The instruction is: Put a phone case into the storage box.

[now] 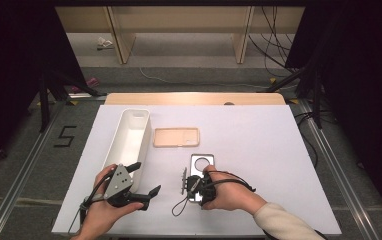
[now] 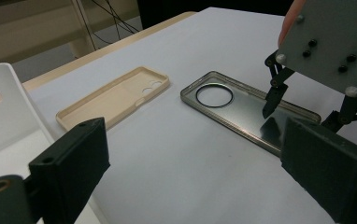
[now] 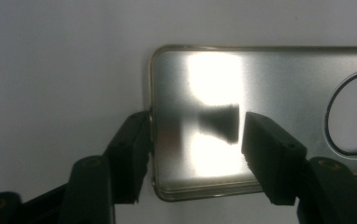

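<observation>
Right gripper [image 3: 193, 140] down over near end of clear phone case [image 3: 270, 93], jaws half open: one outside short edge, other resting on inner face. Case flat on white table [image 1: 259, 135], just beside beige case [image 1: 176, 136]. Left gripper [image 1: 146, 180] wide open, empty.

white bin [image 1: 129, 137] | beige phone case [image 1: 176, 137] (lying just beside it) | white table [image 1: 259, 140]
</observation>
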`<state>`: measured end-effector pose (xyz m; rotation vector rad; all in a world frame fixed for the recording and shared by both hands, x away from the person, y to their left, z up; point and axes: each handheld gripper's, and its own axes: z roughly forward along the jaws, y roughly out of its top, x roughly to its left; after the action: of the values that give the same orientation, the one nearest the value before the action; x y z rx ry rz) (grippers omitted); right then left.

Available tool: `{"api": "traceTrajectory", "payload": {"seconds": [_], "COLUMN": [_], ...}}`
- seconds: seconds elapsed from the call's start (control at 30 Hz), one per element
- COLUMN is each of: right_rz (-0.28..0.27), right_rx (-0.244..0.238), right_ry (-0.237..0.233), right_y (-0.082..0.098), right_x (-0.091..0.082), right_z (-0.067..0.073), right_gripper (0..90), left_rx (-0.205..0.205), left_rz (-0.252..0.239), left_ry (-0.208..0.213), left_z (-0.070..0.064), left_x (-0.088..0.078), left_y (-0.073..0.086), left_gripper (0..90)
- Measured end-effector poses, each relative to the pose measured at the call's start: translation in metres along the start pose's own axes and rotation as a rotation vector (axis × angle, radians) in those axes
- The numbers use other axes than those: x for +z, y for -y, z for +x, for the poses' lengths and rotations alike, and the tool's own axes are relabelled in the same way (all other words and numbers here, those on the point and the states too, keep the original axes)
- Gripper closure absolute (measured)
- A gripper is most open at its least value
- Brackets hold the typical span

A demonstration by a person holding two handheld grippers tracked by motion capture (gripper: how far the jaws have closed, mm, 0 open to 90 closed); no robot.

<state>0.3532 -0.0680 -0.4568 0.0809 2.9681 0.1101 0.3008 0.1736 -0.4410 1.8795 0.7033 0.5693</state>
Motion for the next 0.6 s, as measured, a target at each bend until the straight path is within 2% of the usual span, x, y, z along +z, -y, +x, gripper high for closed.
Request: {"api": "traceTrajectory", "payload": {"seconds": [0.1,0.3,0.6], "right_rz": [0.012,0.026,0.030], "right_rx": [-0.032,-0.046,-0.040], "right_ry": [-0.019,-0.039,-0.049], "right_y": [-0.0020,-0.0033,-0.0042], "right_x": [-0.0007,-0.0015,-0.0015], "right_z": [0.0025,0.0054,0.0082], "right_gripper": [56.0,66.4,74.5], "left_rx": [-0.001,0.001,0.001], "left_rz": [0.001,0.002,0.003], "left_ry": [0.003,0.006,0.007], "left_z": [-0.0006,-0.0007,-0.0010], "left_x": [0.0003,0.0004,0.0004], "left_y": [0.0001,0.0003,0.0004], "left_gripper": [7.6,7.6,7.6]}}
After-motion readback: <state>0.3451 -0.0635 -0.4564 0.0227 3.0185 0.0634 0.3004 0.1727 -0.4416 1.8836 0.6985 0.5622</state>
